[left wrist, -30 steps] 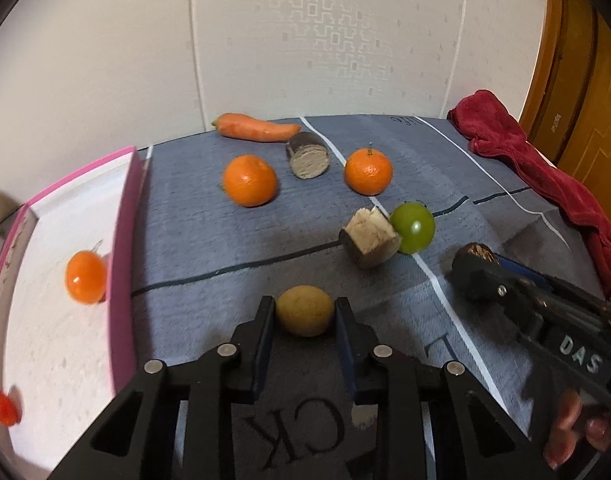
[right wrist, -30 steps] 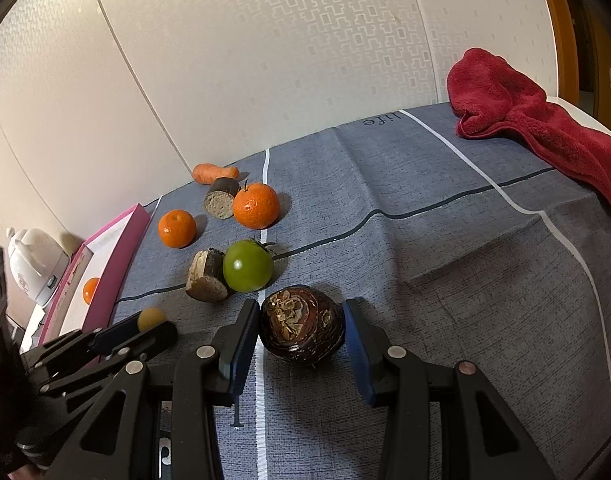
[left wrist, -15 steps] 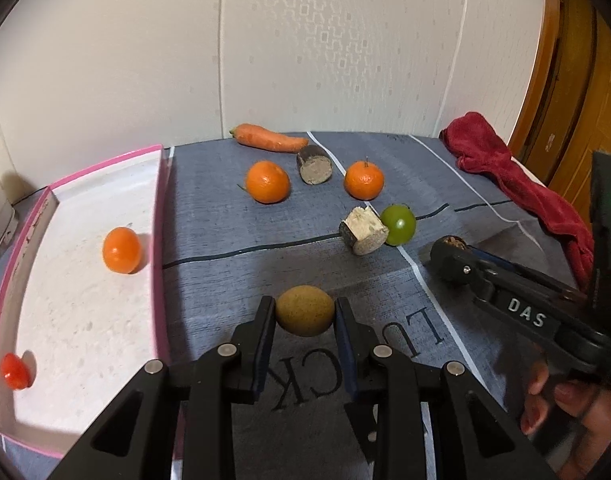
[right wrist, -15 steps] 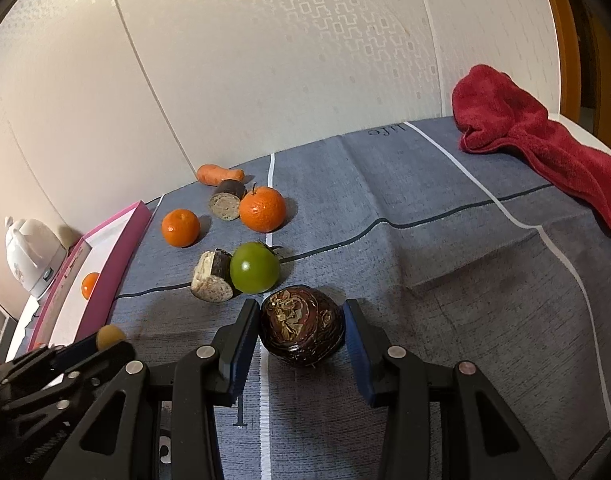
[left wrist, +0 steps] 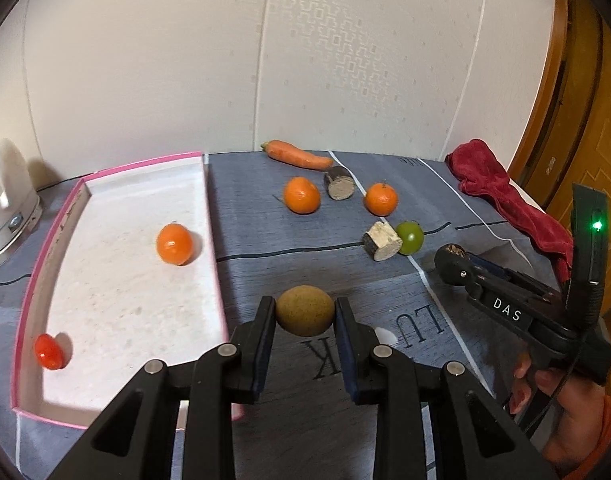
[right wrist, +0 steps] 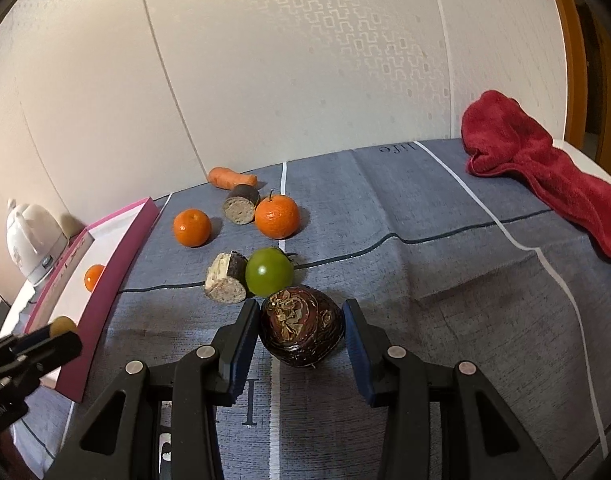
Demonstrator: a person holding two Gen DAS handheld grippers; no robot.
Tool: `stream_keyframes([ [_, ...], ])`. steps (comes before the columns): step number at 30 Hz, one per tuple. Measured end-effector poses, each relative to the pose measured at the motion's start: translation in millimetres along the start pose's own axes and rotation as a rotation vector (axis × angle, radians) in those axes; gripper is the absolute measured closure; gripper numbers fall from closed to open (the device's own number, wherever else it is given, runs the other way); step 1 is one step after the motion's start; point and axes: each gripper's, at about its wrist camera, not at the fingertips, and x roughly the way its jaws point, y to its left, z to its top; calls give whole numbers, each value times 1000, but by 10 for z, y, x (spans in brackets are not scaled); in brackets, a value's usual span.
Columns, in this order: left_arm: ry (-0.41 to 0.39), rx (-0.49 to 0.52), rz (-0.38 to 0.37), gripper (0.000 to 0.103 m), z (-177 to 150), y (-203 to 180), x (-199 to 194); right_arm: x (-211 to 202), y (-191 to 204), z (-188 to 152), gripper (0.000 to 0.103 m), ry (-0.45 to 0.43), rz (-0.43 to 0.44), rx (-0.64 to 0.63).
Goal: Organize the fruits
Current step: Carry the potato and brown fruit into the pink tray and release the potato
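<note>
My left gripper (left wrist: 304,312) is shut on a small yellow-brown fruit (left wrist: 304,311), held above the grey cloth just right of the pink-rimmed white tray (left wrist: 208,216). In the tray lie a mandarin (left wrist: 174,244) and a small red tomato (left wrist: 48,352). My right gripper (right wrist: 301,328) is shut on a dark purple-brown fruit (right wrist: 301,326) low over the cloth. Just beyond it sit a green tomato (right wrist: 269,272) and a cut root piece (right wrist: 225,282). Farther back are two mandarins (right wrist: 192,227) (right wrist: 276,216), another root piece (right wrist: 241,209) and a carrot (right wrist: 231,178).
A red towel (right wrist: 545,176) lies crumpled at the cloth's right edge. A white kettle (left wrist: 5,200) stands left of the tray. The pale wall closes off the back, and a wooden door is on the right. A person's hand (left wrist: 565,412) grips the right tool.
My left gripper has risen and drawn back toward the tray with the yellow-brown fruit, so the tray shows far more. The right gripper has stayed nearly still.
</note>
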Motion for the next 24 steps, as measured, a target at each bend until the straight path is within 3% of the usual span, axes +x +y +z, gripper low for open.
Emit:
stream_keyframes([
  [11,-25,-66,40,73,-112,378,-215,-31,113,-15,60,1,-20,-30],
  [24,-13,-151,97,73,-283,808,-294,-86,852,-10,60,25,139,-131],
])
